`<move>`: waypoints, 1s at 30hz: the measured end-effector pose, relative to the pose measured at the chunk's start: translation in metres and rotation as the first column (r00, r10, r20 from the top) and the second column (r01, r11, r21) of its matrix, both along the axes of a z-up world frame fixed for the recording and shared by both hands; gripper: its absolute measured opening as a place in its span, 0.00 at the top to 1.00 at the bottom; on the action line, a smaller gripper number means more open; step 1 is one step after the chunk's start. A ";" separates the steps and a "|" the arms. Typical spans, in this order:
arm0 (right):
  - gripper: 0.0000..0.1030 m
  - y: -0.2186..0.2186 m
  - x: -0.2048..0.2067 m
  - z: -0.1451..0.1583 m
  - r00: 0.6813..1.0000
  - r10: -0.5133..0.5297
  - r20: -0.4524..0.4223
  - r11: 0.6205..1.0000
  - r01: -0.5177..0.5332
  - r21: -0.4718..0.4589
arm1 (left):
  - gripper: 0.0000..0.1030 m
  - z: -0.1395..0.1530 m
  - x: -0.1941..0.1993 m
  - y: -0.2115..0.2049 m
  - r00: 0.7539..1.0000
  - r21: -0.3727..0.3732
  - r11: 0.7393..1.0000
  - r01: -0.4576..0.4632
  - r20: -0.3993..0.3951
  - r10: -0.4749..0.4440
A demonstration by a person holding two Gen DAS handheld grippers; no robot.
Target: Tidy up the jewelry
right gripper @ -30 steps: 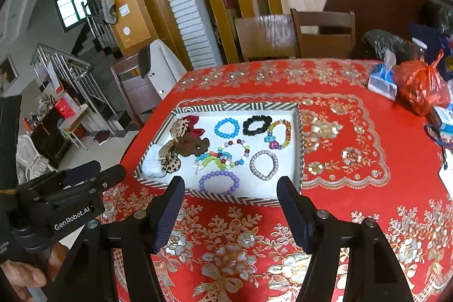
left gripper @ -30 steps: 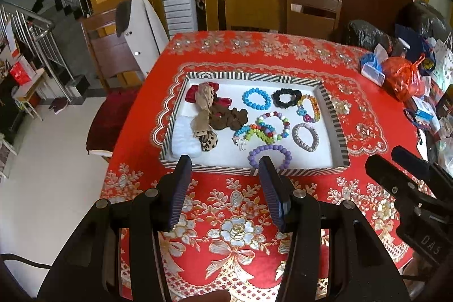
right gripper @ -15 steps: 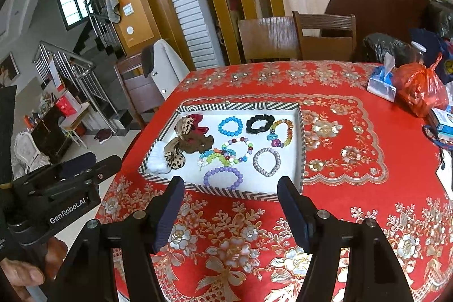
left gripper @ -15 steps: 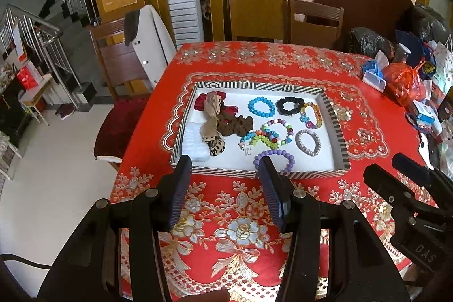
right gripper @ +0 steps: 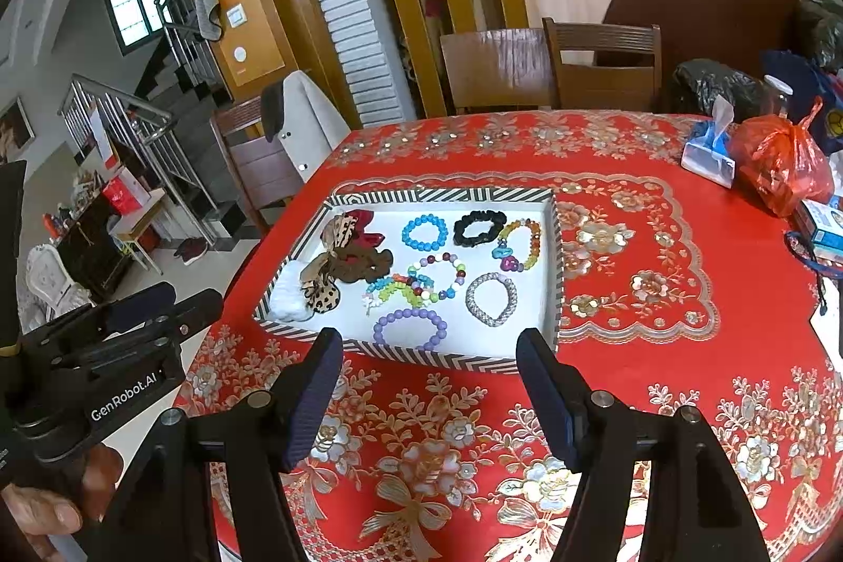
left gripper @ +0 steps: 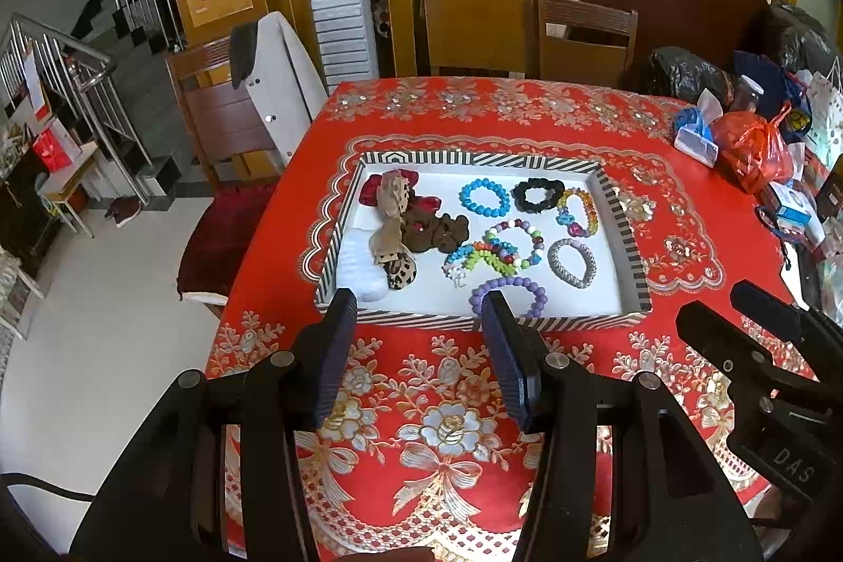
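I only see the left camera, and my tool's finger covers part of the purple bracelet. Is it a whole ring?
Observer: Yes. The right wrist view shows the purple bracelet as a full closed ring, lying near the front wall of the tray.
Operator: Is the other tool open?
Observer: The right tool is open, with nothing between its fingers.
Operator: Who holds my tool?
Observer: A bare hand grips the handle of the left tool.

The left gripper [left gripper: 416,306] hovers before the striped tray [left gripper: 629,240], jaws apart and empty. The right gripper [right gripper: 429,346] hangs beside it, wider open, holding nothing.
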State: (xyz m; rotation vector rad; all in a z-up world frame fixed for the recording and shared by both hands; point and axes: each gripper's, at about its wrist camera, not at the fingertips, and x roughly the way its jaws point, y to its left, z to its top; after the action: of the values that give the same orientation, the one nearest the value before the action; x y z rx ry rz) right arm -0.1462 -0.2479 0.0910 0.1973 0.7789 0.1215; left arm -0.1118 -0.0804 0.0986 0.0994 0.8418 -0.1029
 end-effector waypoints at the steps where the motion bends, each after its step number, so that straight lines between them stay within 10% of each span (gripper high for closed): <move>1: 0.36 0.000 0.000 0.000 1.000 -0.001 0.000 1.000 0.001 -0.001 | 0.53 0.000 0.000 0.000 1.000 0.002 1.000 -0.001 -0.001 0.001; 30: 0.35 0.005 0.018 -0.008 0.999 -0.013 -0.031 1.000 0.013 -0.003 | 0.53 -0.008 0.016 0.008 1.000 0.020 1.000 0.010 -0.017 -0.010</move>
State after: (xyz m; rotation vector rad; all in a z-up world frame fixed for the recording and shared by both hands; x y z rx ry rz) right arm -0.1286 -0.2428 0.0828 0.2023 0.8082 0.1051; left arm -0.0956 -0.0722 0.0903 0.1222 0.8591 -0.1046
